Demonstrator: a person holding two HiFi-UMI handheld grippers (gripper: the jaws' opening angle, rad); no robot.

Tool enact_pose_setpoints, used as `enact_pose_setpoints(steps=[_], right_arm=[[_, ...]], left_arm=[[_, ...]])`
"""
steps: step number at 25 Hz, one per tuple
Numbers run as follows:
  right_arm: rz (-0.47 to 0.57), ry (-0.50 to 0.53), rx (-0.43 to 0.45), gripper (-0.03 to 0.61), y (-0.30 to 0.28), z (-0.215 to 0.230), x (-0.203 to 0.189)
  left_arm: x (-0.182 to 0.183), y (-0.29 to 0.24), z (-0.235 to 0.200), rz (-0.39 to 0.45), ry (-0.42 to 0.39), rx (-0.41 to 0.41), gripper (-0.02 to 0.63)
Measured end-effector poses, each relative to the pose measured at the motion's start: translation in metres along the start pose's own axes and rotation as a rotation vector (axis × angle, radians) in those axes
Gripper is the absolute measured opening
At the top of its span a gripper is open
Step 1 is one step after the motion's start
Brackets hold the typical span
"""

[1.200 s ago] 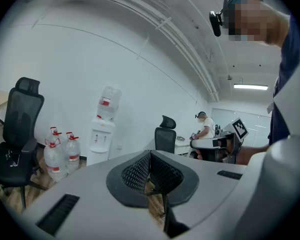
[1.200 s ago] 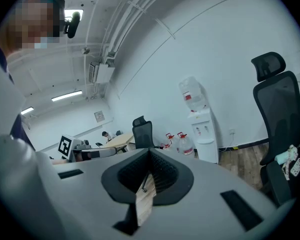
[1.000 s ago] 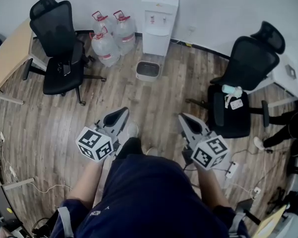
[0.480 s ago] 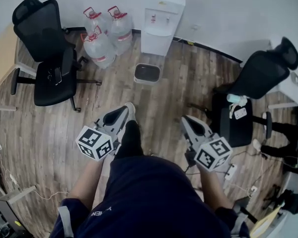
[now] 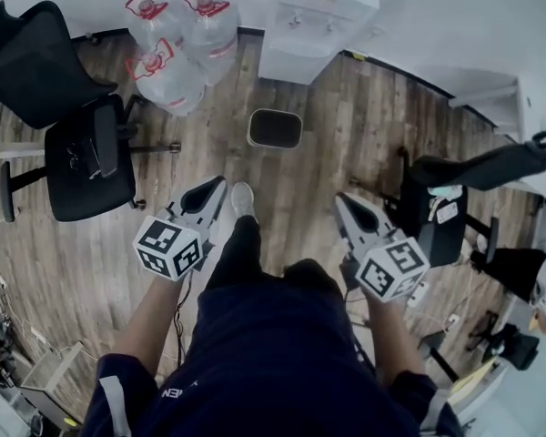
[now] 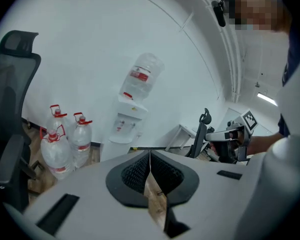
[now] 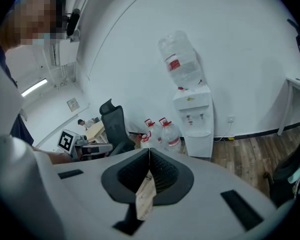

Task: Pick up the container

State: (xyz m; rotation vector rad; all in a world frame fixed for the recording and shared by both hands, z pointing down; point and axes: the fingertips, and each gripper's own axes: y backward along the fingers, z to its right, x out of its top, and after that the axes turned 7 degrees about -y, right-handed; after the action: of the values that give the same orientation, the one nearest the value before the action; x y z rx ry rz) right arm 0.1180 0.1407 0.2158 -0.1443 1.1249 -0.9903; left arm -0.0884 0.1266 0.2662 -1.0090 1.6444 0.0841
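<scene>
Wooden floor (image 5: pixel 332 148) under container (image 5: pixel 275 128), water jugs (image 5: pixel 171 78), dispenser (image 5: pixel 317 27), office chairs (image 5: pixel 80 164)

Three big water jugs (image 5: pixel 166 76) with red caps stand together on the wooden floor (image 5: pixel 337 148) by the white wall (image 5: pixel 437 12), just left of a white water dispenser (image 5: pixel 317 25). The dispenser carries an upturned bottle (image 6: pixel 141 76). A black office chair (image 5: pixel 82 157) stands at the left. A second black office chair (image 5: pixel 428 226), at the right, has a small pale bottle (image 5: pixel 446 192) lying on its seat.
</scene>
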Motion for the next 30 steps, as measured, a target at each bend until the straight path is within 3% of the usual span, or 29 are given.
enact_pose_setpoints(steps=[9, 18, 25, 30], right_arm=[[-0.066, -0.002, -0.038, 0.017, -0.098, 0.04, 0.034], [-0.213, 0.05, -0.061, 0.017, -0.202, 0.141, 0.009], [-0.331, 0.077, -0.027, 0.017, -0.279, 0.227, -0.027], [-0.393, 0.117, -0.014, 0.018, -0.352, 0.295, -0.073]], left_arm=[[-0.016, -0.069, -0.086, -0.134, 0.018, -0.01, 0.026], [-0.077, -0.166, -0.131, -0.238, 0.113, 0.004, 0.028], [-0.146, -0.238, -0.157, -0.304, 0.224, 0.093, 0.042], [-0.219, -0.301, -0.19, -0.339, 0.304, 0.145, 0.077]])
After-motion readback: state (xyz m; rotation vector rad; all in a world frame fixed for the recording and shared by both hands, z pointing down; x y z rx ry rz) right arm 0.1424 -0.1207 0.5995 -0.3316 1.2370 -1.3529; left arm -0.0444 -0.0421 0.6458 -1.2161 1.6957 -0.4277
